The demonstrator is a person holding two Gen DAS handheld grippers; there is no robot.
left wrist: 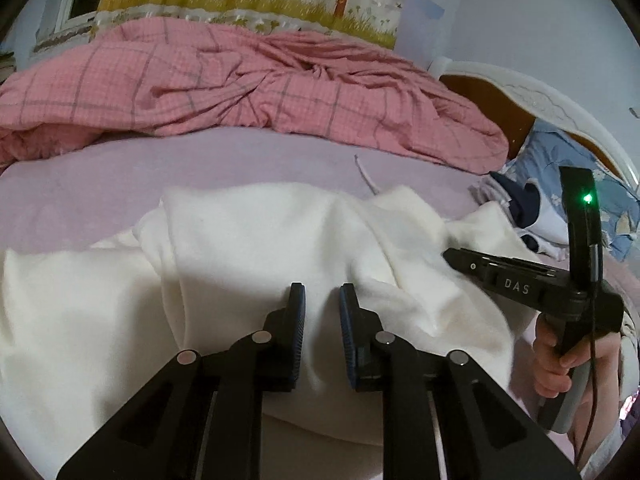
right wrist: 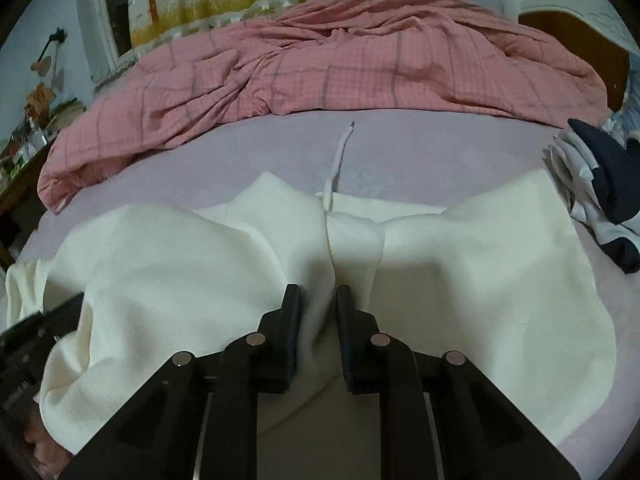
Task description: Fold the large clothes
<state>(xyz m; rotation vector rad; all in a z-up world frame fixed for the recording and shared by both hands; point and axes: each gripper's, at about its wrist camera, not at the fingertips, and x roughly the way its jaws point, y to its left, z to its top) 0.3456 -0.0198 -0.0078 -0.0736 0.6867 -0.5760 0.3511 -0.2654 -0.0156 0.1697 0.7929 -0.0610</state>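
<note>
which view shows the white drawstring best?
Right wrist view. The white drawstring runs in full near the centre, from the cream garment out onto the lilac sheet, dark tip visible. The left wrist view shows it smaller, with its lower end hidden behind a fold of the garment.

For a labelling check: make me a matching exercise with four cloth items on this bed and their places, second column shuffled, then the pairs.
Things:
1. white garment
2. pink checked quilt
3. white drawstring
4. navy and white clothes

Places:
A. bunched along the far side of the bed
B. right edge of the bed, beside the garment
C. spread nearest, under both grippers
D. on the bare lilac sheet, running away from the garment's far edge

Pairs: 1-C, 2-A, 3-D, 4-B
</note>
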